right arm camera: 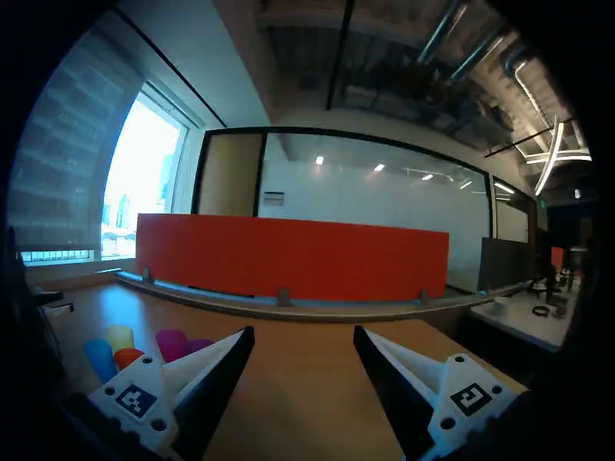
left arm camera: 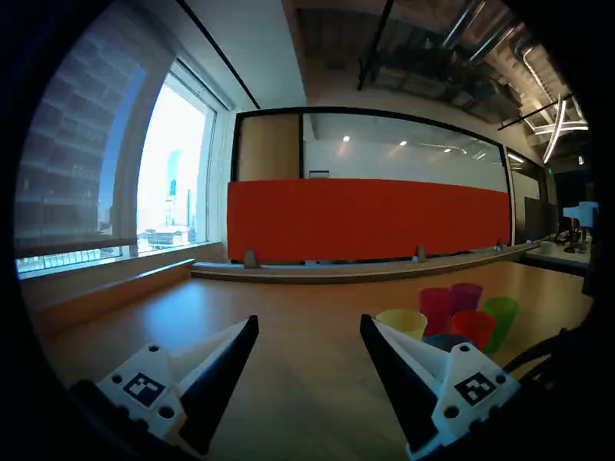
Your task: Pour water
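Note:
A cluster of plastic cups stands on the wooden table (left arm camera: 307,307). In the left gripper view it lies to the right of my fingers: a yellow cup (left arm camera: 401,321), a pink cup (left arm camera: 436,304), a purple cup (left arm camera: 466,294), a red cup (left arm camera: 472,326) and a green cup (left arm camera: 501,313). My left gripper (left arm camera: 307,323) is open and holds nothing. In the right gripper view the cups sit at the lower left: blue (right arm camera: 100,358), yellow (right arm camera: 120,336), orange (right arm camera: 127,357), pink (right arm camera: 171,343). Partly behind its left finger, my right gripper (right arm camera: 304,332) is open and holds nothing. I see no water vessel.
An orange divider panel (left arm camera: 369,219) runs along the table's far edge. A bright window (left arm camera: 173,184) and a wooden ledge (left arm camera: 115,280) are on the left. Another desk (right arm camera: 530,311) with small items stands to the right.

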Available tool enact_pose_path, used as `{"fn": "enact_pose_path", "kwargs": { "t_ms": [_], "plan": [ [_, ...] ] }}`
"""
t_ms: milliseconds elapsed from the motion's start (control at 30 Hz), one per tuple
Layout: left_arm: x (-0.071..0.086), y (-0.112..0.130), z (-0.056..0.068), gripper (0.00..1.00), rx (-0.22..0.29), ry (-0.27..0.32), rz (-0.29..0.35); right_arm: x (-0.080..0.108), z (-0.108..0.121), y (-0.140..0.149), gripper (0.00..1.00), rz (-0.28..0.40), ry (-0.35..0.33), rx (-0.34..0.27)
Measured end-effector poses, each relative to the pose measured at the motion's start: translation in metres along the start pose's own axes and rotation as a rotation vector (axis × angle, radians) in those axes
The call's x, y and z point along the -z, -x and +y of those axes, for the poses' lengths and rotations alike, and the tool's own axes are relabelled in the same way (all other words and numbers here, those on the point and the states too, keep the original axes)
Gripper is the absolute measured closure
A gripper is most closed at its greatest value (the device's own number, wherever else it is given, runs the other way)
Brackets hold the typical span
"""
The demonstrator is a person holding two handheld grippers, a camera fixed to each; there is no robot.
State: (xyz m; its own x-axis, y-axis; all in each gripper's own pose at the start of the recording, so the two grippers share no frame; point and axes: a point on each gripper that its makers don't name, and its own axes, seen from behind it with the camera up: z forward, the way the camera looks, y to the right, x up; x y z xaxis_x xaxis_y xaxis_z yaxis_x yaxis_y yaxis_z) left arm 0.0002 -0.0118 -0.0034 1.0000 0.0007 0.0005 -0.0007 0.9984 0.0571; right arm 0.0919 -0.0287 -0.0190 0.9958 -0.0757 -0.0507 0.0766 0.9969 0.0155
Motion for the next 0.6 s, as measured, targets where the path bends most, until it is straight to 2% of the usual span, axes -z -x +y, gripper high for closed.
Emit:
{"fn": "enact_pose_path", "kwargs": {
  "t_ms": [200,400,600],
  "plan": [
    [0.000,0.000,0.000,0.02,0.001,0.000,0.000,-0.004,-0.009,0.014,0.00,0.031,-0.014,0.004],
    [0.000,0.000,0.000,0.02,0.000,0.000,0.000,-0.009,-0.006,0.037,0.00,0.035,-0.016,-0.043],
    [0.000,0.000,0.000,0.02,0.001,0.000,0.000,-0.011,0.003,0.046,0.00,0.054,-0.015,-0.063]
  ]
}}
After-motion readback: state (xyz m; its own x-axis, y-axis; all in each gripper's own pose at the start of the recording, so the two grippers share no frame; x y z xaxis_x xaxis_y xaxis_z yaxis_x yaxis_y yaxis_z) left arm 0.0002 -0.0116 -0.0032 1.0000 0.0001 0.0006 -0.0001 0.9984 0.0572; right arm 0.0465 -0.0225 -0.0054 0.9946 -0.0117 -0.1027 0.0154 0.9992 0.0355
